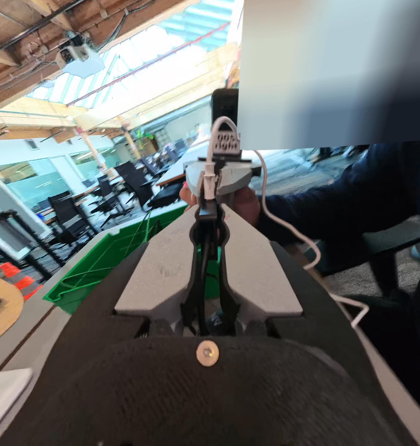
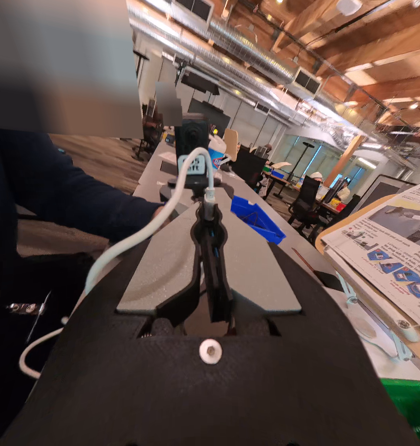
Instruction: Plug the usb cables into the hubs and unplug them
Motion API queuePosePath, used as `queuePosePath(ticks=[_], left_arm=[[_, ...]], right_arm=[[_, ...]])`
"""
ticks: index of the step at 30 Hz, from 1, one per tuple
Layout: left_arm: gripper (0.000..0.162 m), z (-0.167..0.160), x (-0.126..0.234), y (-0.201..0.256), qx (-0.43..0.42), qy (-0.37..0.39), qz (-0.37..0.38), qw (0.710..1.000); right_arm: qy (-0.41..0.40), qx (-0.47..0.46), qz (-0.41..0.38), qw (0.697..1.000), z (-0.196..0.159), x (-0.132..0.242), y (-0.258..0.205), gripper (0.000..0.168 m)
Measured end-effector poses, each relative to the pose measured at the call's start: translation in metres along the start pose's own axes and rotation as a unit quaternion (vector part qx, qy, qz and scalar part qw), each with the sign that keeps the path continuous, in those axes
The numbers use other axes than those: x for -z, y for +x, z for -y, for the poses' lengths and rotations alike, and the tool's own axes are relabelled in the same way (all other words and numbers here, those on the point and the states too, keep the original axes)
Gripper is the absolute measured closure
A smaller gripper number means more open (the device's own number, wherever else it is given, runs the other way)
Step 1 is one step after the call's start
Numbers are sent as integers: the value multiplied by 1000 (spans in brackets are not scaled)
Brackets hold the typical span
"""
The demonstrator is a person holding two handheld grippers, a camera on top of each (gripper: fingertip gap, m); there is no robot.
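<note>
My left gripper (image 1: 207,208) is shut on a black USB hub (image 1: 206,213), whose black cable runs back between the fingers. Facing it, my right gripper (image 1: 211,179) is shut on the white USB plug (image 1: 208,183), which points down onto the hub's top end. In the right wrist view the right gripper (image 2: 209,212) pinches the plug (image 2: 209,200), and bare metal shows below its white body. The hub (image 2: 215,260) shows through the finger gap, black with blue ports. The white cable (image 2: 131,239) arches up and trails off to the left. How deep the plug sits cannot be told.
A green bin (image 1: 102,260) stands on the grey table under the left gripper. A blue bin (image 2: 254,222) sits beyond the right gripper. A board with printed sheets (image 2: 385,241) stands at the right. A person's dark sleeve (image 1: 337,205) reaches in behind the grippers. My two grippers' fingertips are within a few centimetres of each other.
</note>
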State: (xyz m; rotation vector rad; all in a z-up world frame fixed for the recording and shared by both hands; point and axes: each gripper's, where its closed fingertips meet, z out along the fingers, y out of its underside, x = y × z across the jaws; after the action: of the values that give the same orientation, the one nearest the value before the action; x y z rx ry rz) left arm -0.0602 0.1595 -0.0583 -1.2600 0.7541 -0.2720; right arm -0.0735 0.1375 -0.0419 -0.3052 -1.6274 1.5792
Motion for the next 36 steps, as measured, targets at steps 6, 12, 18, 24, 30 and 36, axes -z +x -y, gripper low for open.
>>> queuePosePath(ticks=[6,12,18,24,30,36], left_arm=[[154,-7,3,-3,5,-24,-3,1000],[155,-11,0,0,35,-24,-19,999],[154,-6,-1,6,16,-16,-28,999],[154,-5,7,-3,5,-17,-5,1000],[154,-3,4,-3,46,5,-24,999],[154,6,2,3,22,15,-23,999]], right_arm=[[11,-76,9,997,-7,-1,5,163],[-47,98,-44,993,-11,3,3,162],[1,-20,17,1000,-5,3,-3,163],[41,-164,48,984,-4,-5,5,163],[-13,40,-39,998,-4,-3,5,164],[67,-54,5,996,8,-1,0,165]])
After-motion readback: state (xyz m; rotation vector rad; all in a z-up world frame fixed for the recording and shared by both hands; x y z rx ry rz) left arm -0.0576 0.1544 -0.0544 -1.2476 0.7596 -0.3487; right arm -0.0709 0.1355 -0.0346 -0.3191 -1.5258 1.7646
